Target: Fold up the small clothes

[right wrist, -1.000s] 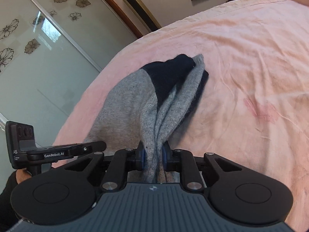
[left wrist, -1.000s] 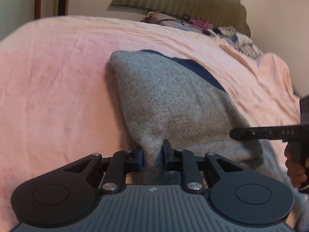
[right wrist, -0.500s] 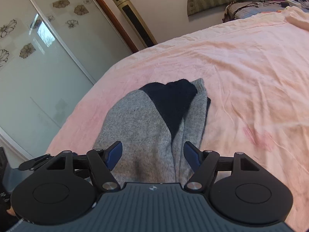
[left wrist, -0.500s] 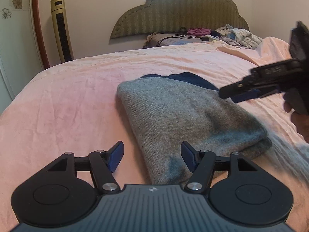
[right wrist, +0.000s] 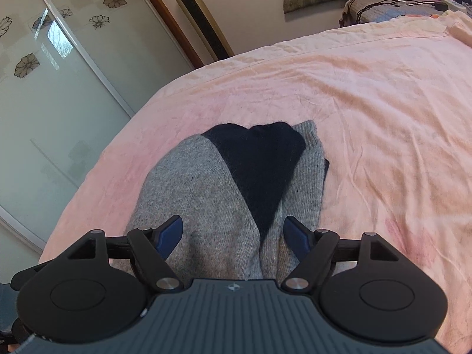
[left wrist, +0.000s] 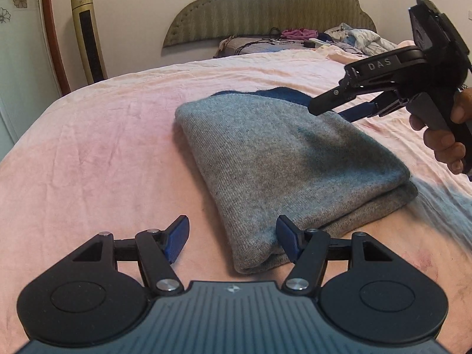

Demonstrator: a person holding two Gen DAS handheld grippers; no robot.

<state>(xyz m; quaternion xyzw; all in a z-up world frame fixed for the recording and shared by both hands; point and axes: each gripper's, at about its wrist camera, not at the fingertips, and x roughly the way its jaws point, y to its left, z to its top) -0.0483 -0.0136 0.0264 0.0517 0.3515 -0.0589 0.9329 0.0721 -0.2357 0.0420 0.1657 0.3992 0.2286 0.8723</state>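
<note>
A folded grey knit garment with a navy panel [left wrist: 283,159] lies flat on the pink sheet of our bed [left wrist: 97,147], toward its foot edge. Our left gripper [left wrist: 233,237] hovers at its near corner, jaws released. Our right gripper [right wrist: 233,233] hangs above it, jaws spread, gripping nothing.

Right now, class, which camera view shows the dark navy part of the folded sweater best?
The right wrist view: the navy panel lies in the open on top of the grey sweater, ahead of the open right tool. The left wrist view shows only a thin navy strip at the sweater's far edge.
</note>
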